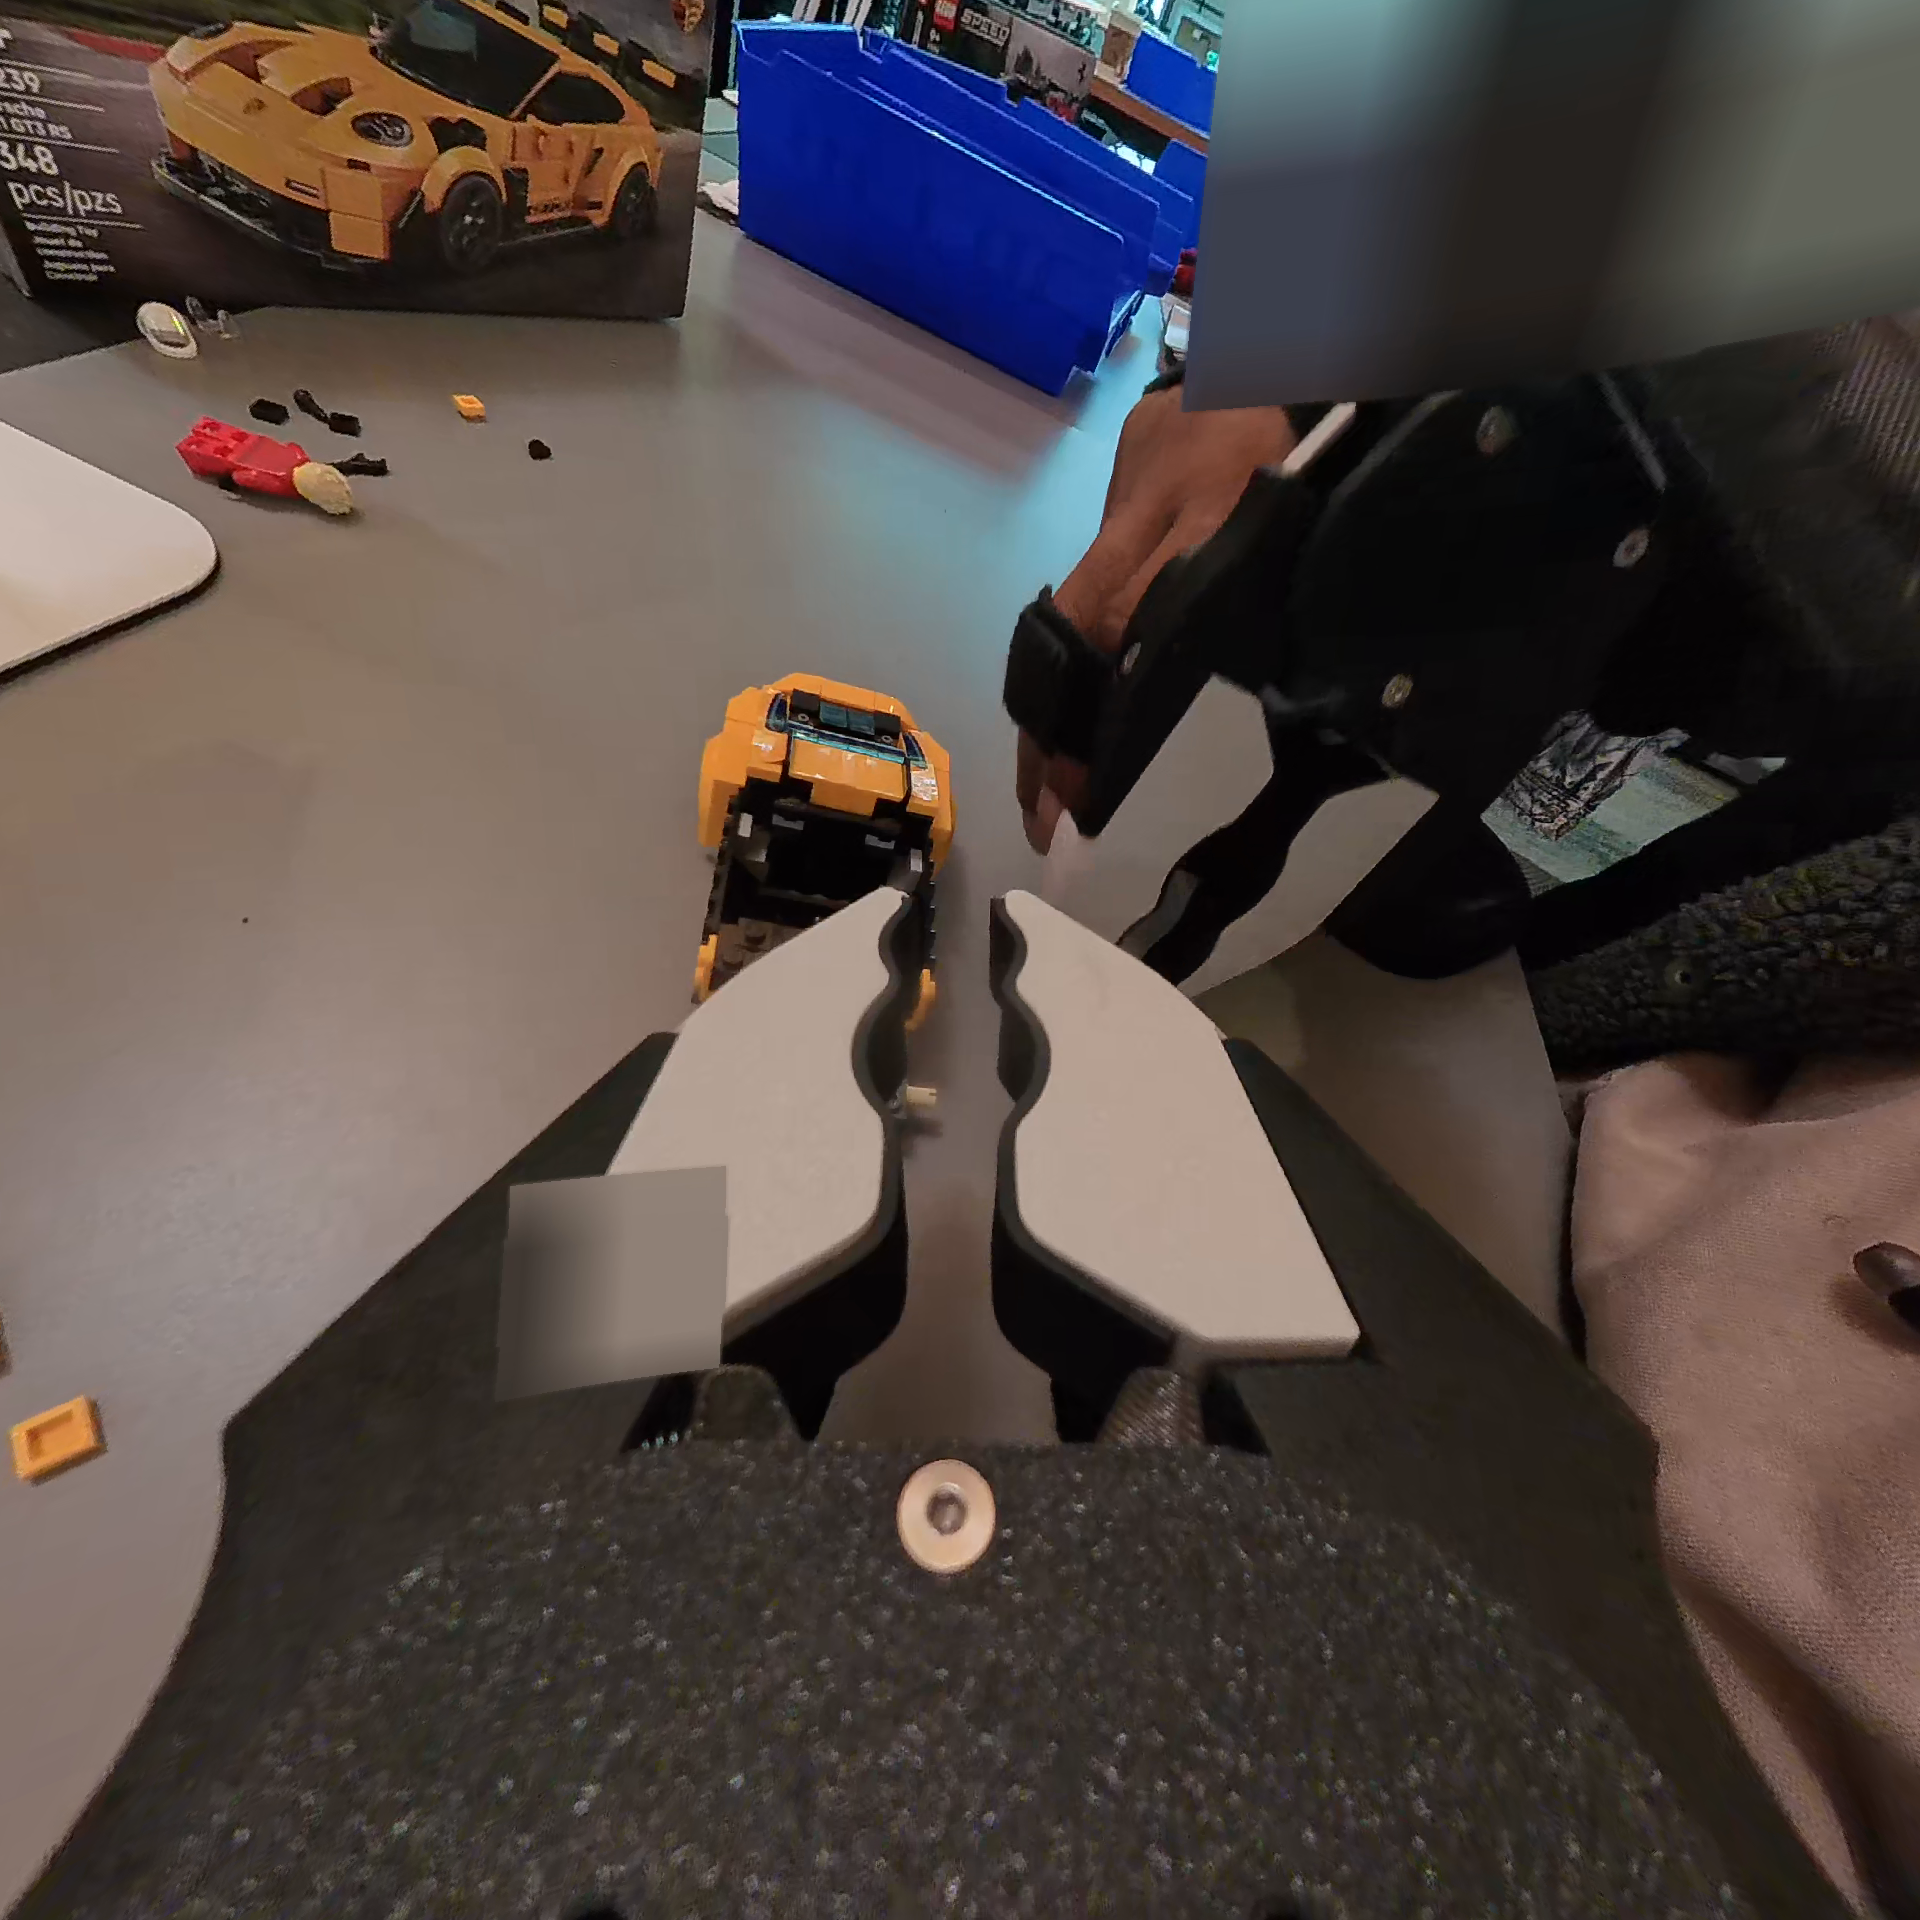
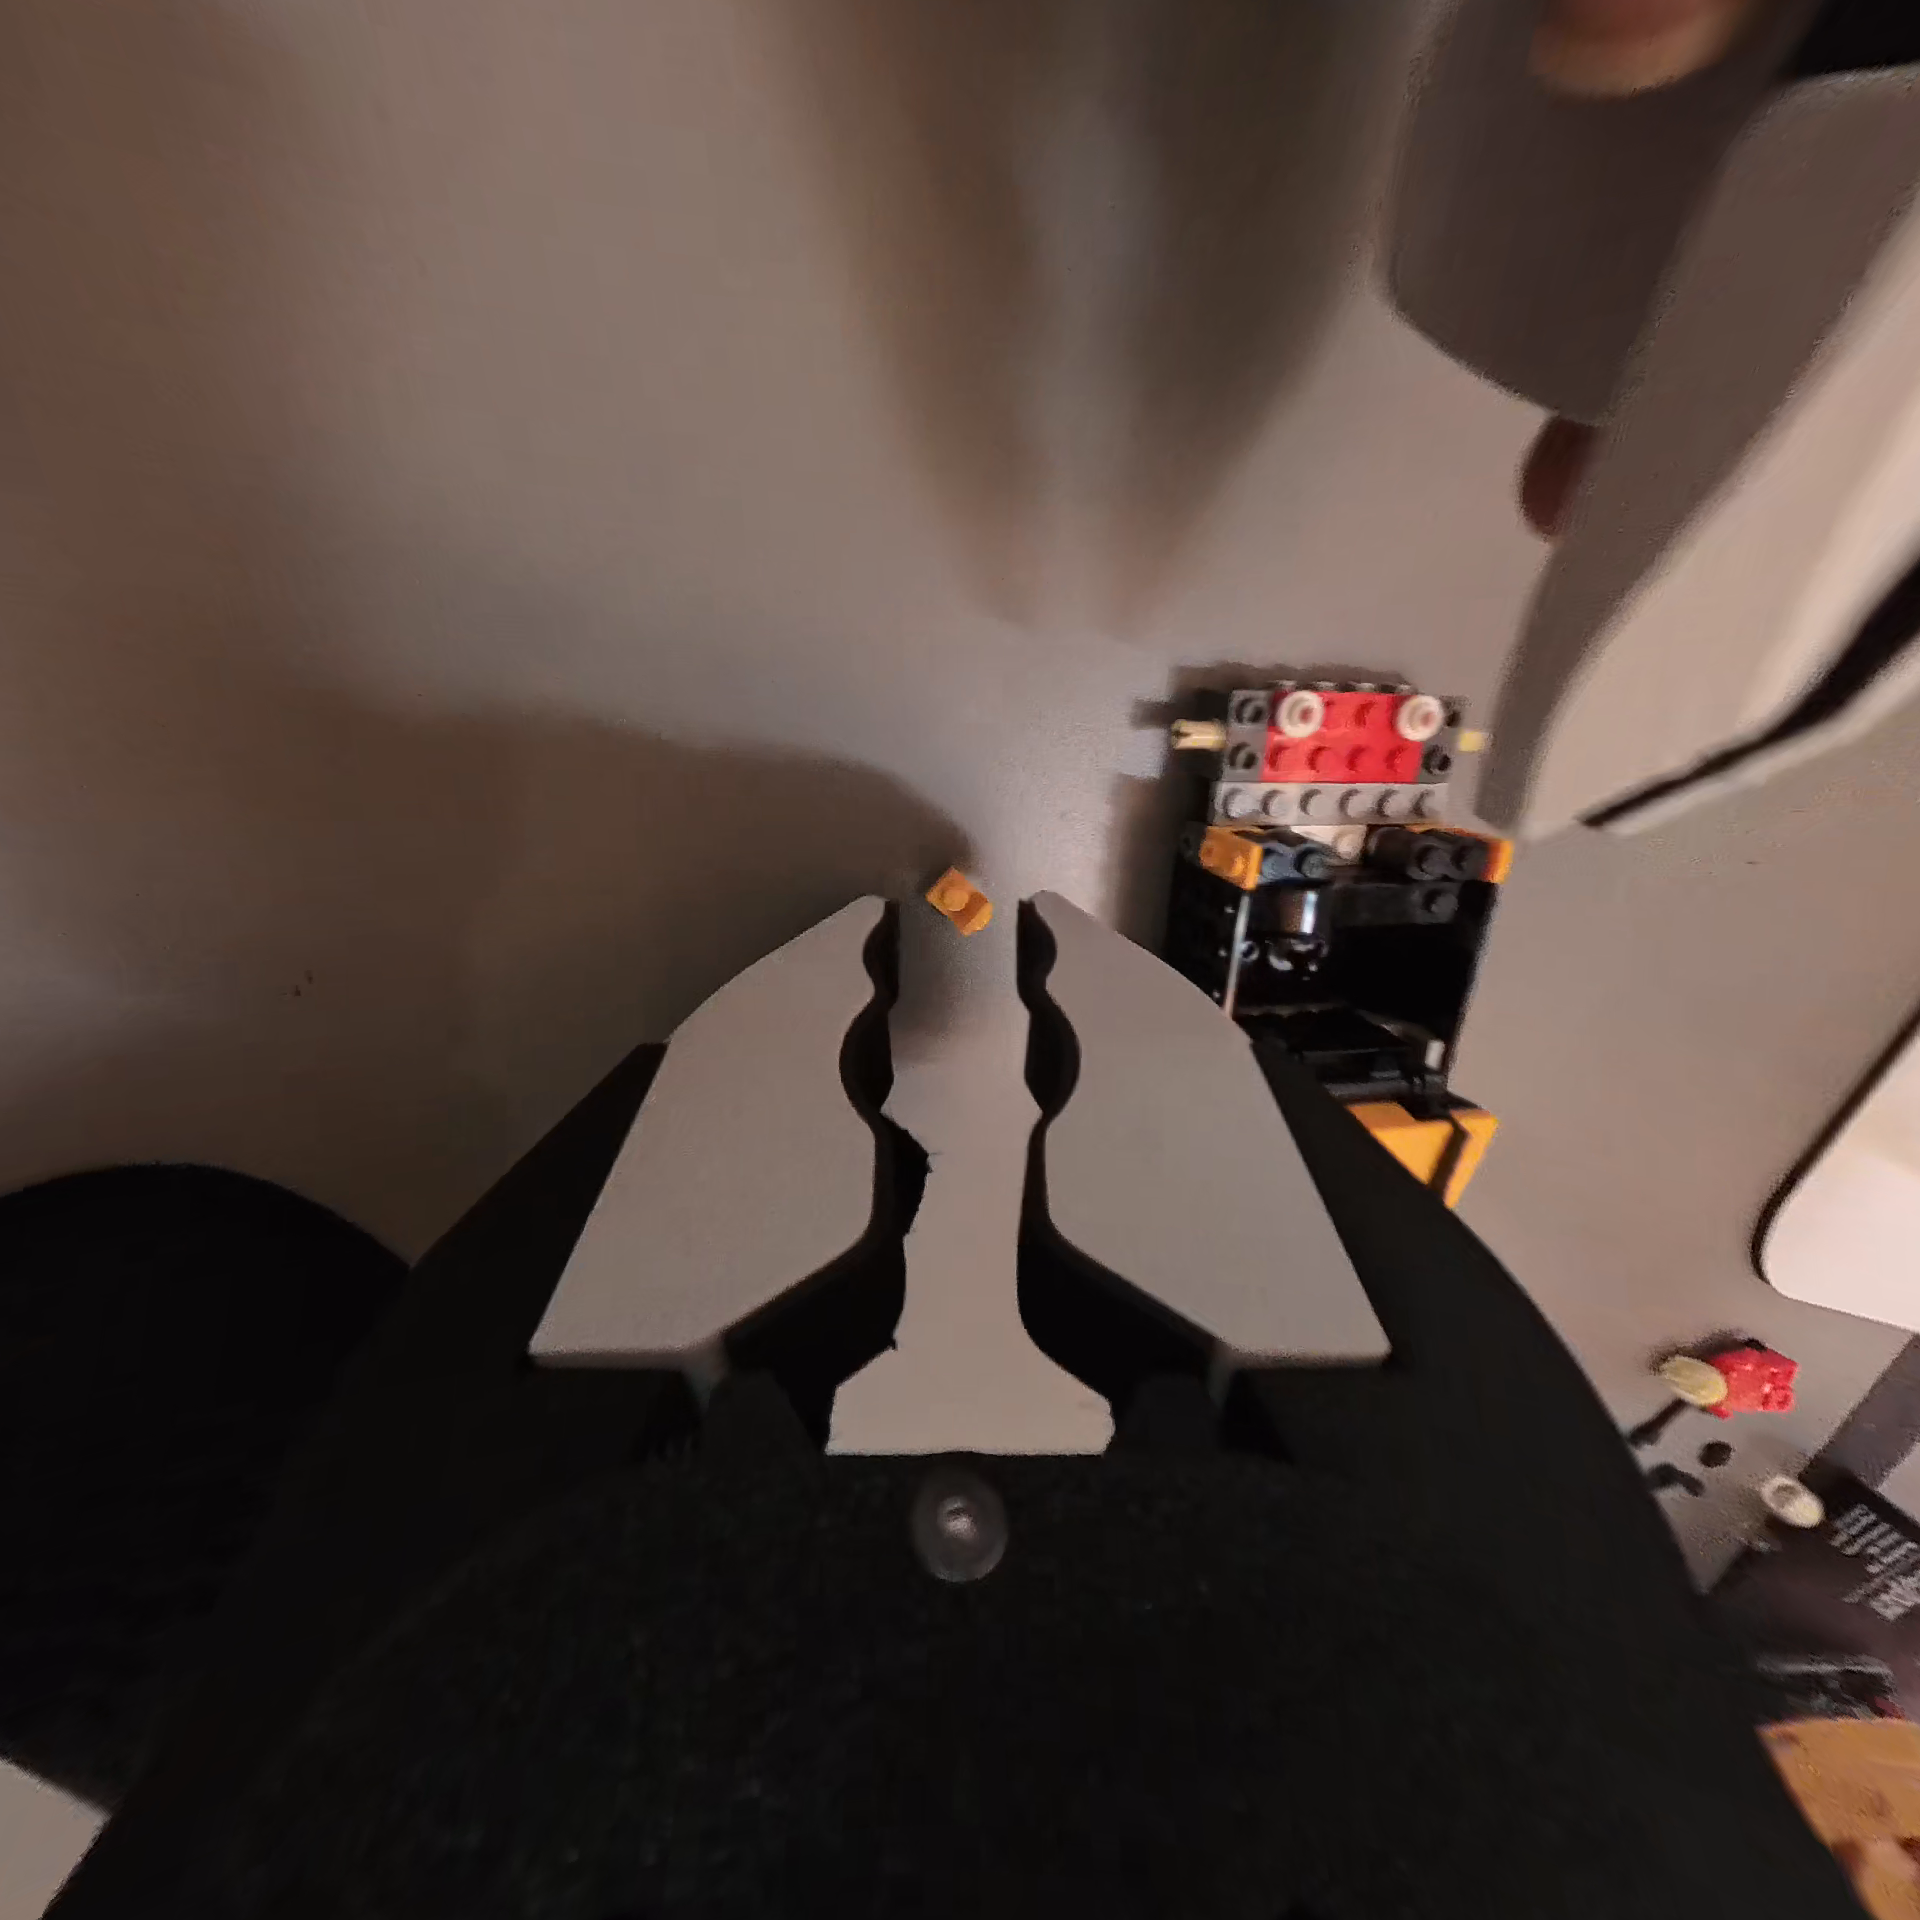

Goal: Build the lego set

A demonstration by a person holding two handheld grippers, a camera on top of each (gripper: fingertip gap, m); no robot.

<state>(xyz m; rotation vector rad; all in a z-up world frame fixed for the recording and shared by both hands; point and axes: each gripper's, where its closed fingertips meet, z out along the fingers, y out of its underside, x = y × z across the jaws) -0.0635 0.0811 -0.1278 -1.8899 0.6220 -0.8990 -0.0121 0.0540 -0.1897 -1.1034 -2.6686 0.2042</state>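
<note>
Tongs both parted, bare | right tongs [image 2: 954, 906] near orange stud piece [image 2: 960, 900] | toy car [image 1: 821, 821] beside

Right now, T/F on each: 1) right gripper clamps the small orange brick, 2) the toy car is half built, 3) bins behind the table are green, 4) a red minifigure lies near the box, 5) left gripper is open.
1. False: the right gripper is open; the small orange brick sits loose at its tips, pads apart from it.
2. True: the toy car shows open black framing.
3. False: the bins are blue.
4. True: red minifigure lies by the box.
5. True: left gripper grips nothing.
</note>
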